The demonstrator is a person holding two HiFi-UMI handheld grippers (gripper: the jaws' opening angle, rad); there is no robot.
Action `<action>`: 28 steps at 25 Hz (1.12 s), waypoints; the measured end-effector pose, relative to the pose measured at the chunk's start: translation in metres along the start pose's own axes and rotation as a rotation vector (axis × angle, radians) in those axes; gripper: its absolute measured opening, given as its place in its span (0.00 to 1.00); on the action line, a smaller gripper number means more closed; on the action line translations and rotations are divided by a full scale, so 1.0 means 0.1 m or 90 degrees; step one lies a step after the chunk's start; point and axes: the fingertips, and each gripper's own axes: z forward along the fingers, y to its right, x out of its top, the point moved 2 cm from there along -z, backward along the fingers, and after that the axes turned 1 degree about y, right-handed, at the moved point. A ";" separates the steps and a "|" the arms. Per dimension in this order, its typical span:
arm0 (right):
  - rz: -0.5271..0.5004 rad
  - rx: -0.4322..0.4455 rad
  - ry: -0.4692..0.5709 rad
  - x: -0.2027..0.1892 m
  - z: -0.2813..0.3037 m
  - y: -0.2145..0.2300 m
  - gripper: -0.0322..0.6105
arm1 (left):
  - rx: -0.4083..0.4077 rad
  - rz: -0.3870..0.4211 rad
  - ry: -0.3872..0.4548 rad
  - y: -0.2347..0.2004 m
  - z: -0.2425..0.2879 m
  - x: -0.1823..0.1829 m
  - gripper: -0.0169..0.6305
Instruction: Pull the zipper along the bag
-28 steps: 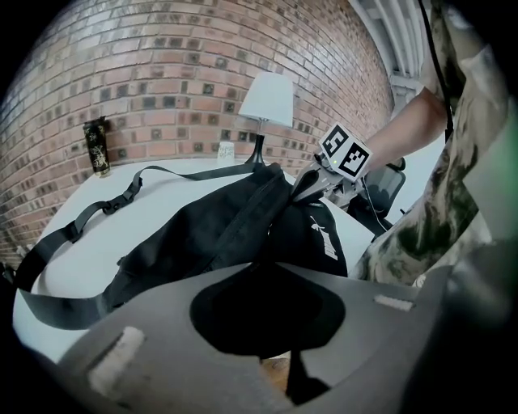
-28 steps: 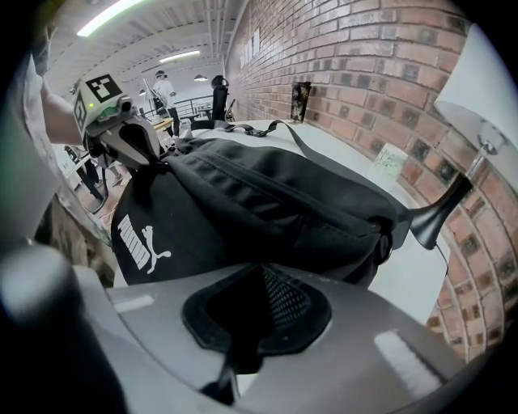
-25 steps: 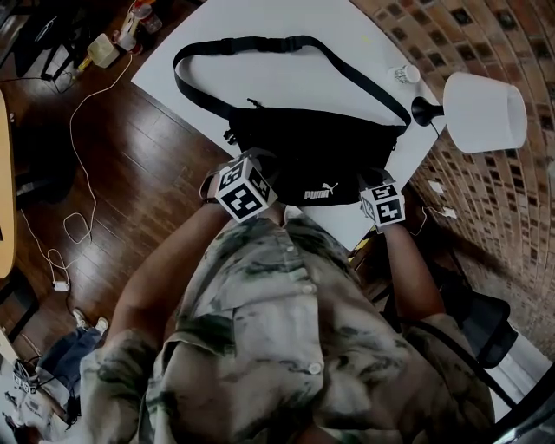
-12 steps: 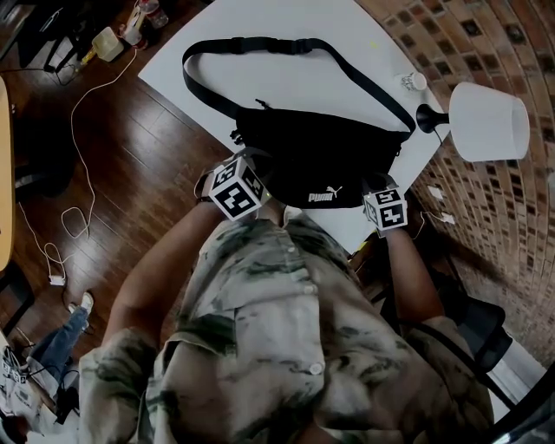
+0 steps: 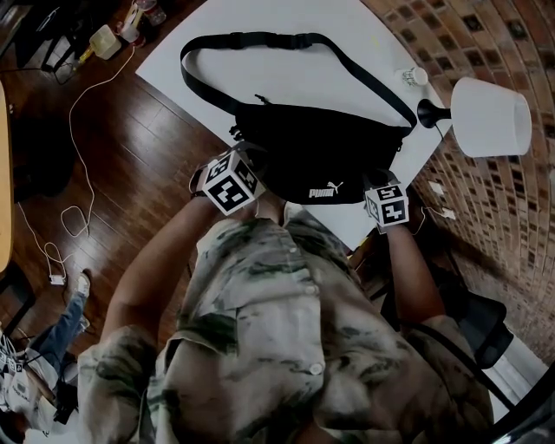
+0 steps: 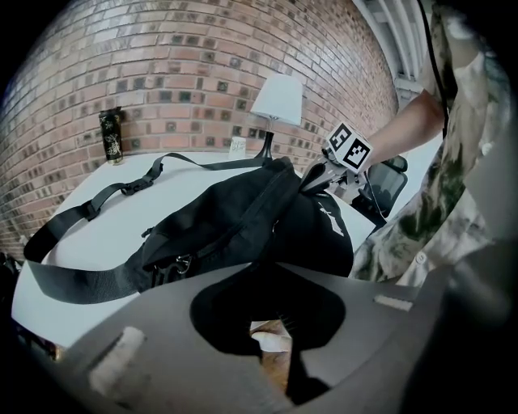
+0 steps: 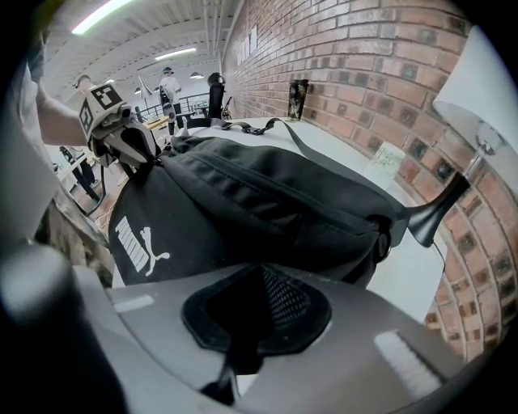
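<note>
A black waist bag (image 5: 316, 152) with a white logo lies on the white table (image 5: 347, 26), its long strap (image 5: 251, 41) looped toward the far side. My left gripper (image 5: 245, 163) is at the bag's near left end. In the left gripper view its jaws (image 6: 271, 323) are closed on black bag fabric. My right gripper (image 5: 381, 186) is at the bag's near right end, and its jaws (image 7: 255, 323) pinch black mesh fabric of the bag (image 7: 267, 202). A seam line runs along the bag's top (image 6: 235, 218). I cannot make out the zipper pull.
A white-shaded lamp (image 5: 490, 115) on a black stand rises at the table's right edge, with a small white object (image 5: 414, 76) beside it. A dark can (image 6: 111, 136) stands by the brick wall. Cables (image 5: 78, 130) trail over the wooden floor on the left.
My left gripper has shifted slightly to the left along the bag's near edge. The right gripper has stayed in place on the bag's right end.
</note>
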 end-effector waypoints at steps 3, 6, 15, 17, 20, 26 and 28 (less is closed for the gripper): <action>0.001 -0.001 0.003 0.00 0.01 -0.01 0.06 | -0.005 -0.009 0.003 0.00 0.01 -0.02 0.08; 0.002 -0.005 0.008 0.00 0.00 0.00 0.06 | -0.013 -0.026 0.015 -0.02 0.02 -0.02 0.08; -0.003 -0.001 0.082 0.03 -0.12 0.00 0.06 | 0.052 -0.062 0.091 -0.08 -0.12 0.11 0.13; 0.003 -0.001 0.117 0.01 -0.26 -0.01 0.14 | 0.093 -0.072 0.117 -0.02 -0.24 0.16 0.14; 0.007 -0.002 0.166 -0.06 -0.54 -0.05 0.19 | 0.149 -0.075 0.158 0.16 -0.47 0.24 0.14; 0.012 0.004 0.260 -0.66 -1.41 -0.37 0.17 | 0.215 -0.103 0.227 1.21 -0.90 0.34 0.14; 0.025 0.028 0.294 -0.98 -1.75 -0.60 0.16 | 0.210 -0.126 0.257 1.75 -1.00 0.34 0.14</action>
